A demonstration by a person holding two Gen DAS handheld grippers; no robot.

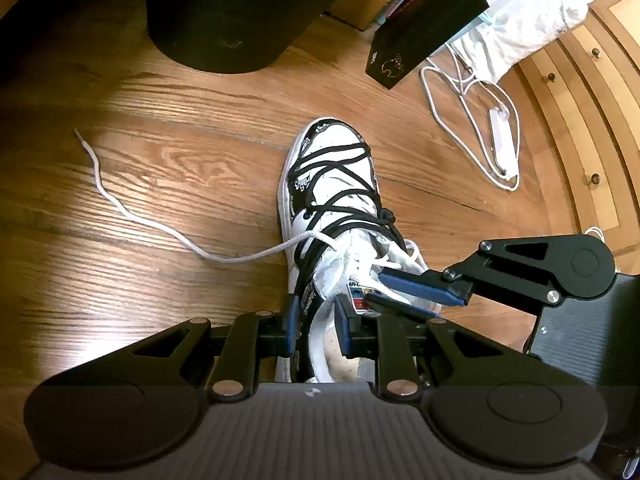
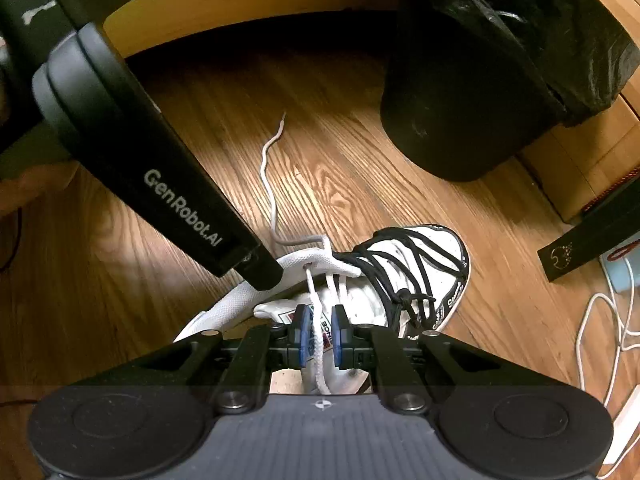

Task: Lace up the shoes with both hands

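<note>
Both grippers are pointed steeply downward, side by side. The left gripper [image 1: 316,322] is held with its fingers [image 1: 291,320] narrowly apart. The right gripper [image 2: 320,334] is likewise held slightly parted, its fingers [image 2: 339,334] not pressed together.

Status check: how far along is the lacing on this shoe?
Done: the black lace criss-crosses the front of the shoe and is knotted; the white lace runs through the upper eyelets.
In hand: the right gripper straddles one white strand, jaws apart, not pinching. The left gripper is around another strand at the collar, grip unclear.
Left: the free end lies loose on the floor; no bow is tied.
</note>
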